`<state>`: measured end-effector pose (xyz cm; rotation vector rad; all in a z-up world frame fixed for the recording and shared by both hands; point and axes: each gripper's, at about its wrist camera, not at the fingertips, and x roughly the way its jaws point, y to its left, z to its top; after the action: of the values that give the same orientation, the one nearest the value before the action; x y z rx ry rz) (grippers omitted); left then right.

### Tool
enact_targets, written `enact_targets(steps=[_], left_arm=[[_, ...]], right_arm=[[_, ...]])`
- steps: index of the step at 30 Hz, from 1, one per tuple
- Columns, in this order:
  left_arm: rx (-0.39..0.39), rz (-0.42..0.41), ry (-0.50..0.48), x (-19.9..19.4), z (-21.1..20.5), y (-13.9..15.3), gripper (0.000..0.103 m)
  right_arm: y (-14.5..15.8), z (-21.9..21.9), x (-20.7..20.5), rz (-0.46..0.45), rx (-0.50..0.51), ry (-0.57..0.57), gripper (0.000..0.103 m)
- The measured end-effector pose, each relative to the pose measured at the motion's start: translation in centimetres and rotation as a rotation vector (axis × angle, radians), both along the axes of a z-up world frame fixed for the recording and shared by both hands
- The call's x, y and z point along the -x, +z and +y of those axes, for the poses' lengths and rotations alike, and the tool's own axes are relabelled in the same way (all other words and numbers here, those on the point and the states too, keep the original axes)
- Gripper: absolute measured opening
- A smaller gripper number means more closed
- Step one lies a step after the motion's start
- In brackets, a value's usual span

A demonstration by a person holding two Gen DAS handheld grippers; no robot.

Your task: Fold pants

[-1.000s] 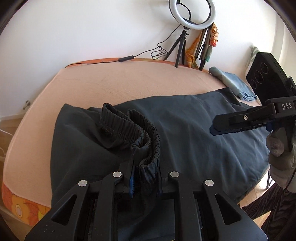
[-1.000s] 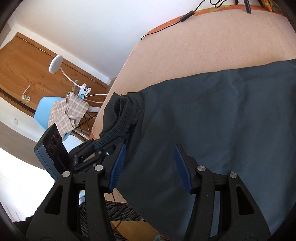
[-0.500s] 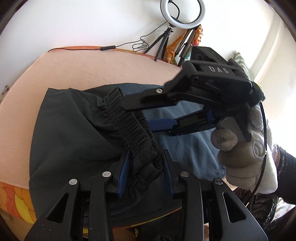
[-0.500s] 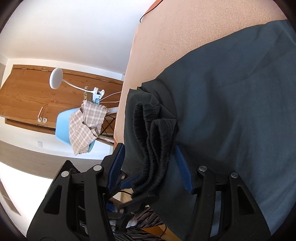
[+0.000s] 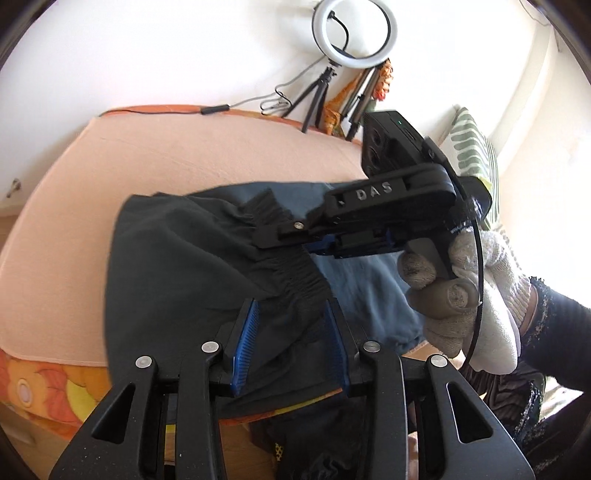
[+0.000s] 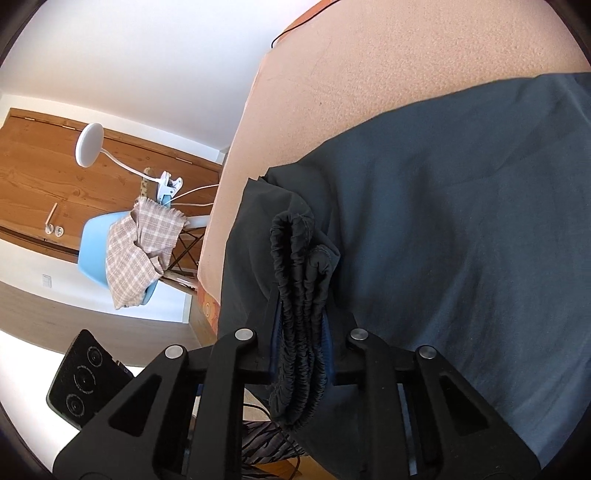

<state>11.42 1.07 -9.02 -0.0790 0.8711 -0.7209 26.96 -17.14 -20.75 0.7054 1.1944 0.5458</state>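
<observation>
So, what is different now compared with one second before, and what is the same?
The right tool came across to the waistband and its jaws have just been closing on the bunched elastic. The left tool, which pinched the waistband before, has been opening; the pants lie between its jaws, and whether the pads press on them I cannot tell. The pants are on the bed as before, and the ring light stands where it was.

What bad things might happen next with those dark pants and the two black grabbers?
1. The right gripper has just closed on the bunched elastic waistband of the dark grey pants; one layer may slip out.
2. The left gripper has been opening, its blue pads loose around the cloth, so that side may drop.
3. Cloth hangs over the edge of the peach-covered bed and may slide off.
</observation>
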Motion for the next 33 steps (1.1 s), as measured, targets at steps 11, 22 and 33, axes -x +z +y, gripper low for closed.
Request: enact_targets(steps=[11,22,33], left_arm=[[0.008,-0.029,0.173,-2.8,2.5,0.9,0.036],[-0.029,-0.001,0.023,-2.0,-4.8,-0.3,0.044],[-0.055,-0.003,-0.091,-1.8,-10.8,-0.4,0.047]], right_arm=[[4.5,-7.4,3.4,-0.060,0.032,-0.057,0.019],[6.6,-15.5,8.0,-0.062,0.088,-0.188,0.019],[8.0,-22.6,12.7,-0.053,0.146,-0.321,0.019]])
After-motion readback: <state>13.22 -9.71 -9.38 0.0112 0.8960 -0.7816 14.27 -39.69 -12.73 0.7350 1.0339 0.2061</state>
